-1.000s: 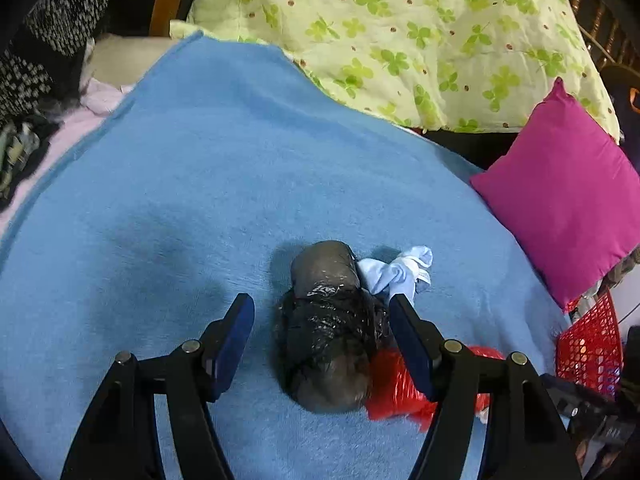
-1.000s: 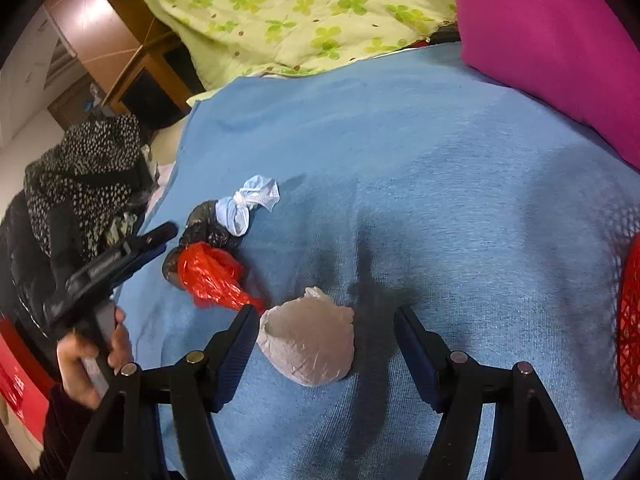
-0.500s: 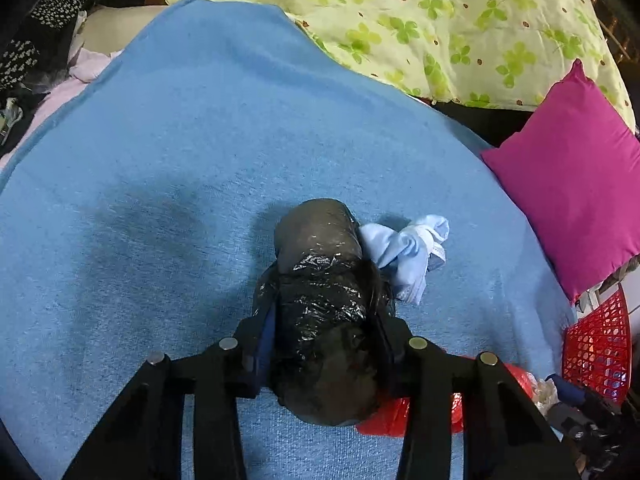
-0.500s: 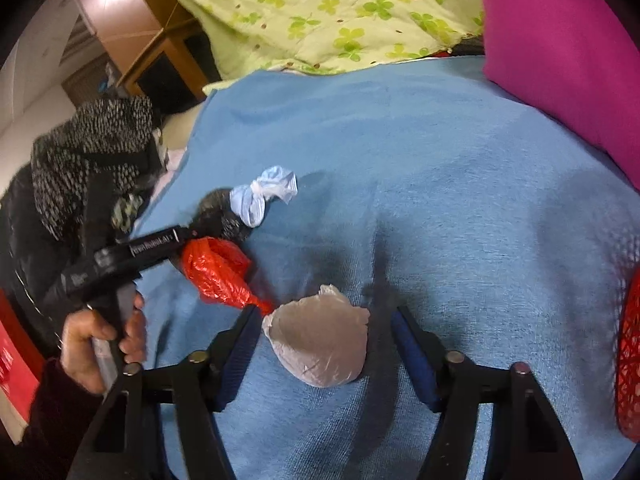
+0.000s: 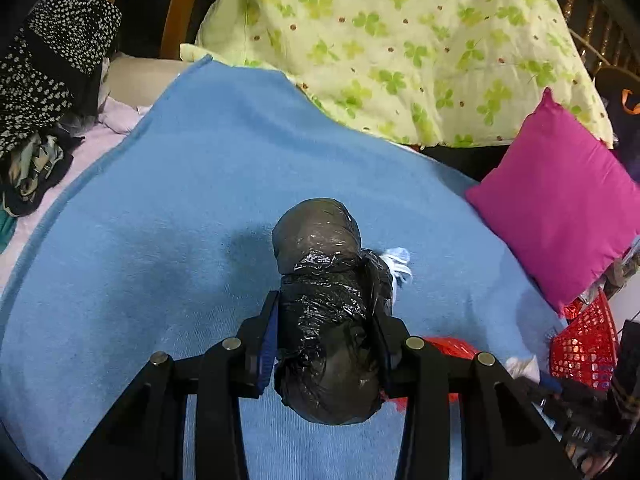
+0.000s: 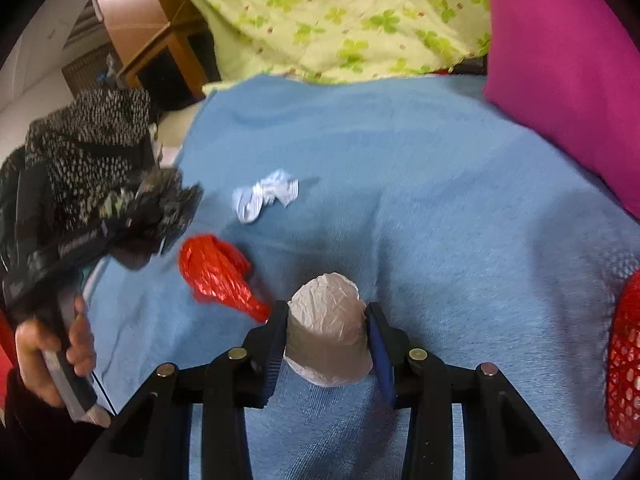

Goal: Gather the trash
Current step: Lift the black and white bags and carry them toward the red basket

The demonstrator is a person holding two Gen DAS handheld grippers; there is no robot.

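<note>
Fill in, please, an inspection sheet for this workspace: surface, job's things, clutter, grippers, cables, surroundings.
Surface: blue blanket spread over a bed.
Job's things: black bag in the left gripper; white bag between the right gripper's fingers; red bag and pale blue wad lying loose on the blanket; red basket at the blanket's right edge.
Clutter: pile of dark clothes at the left edge.
Grippers: left gripper shut on the black bag; right gripper closing, fingers against the white bag.
Cables: thin dark cord below the person's hand.
Surroundings: green flowered quilt, pink pillow, wooden furniture.
</note>
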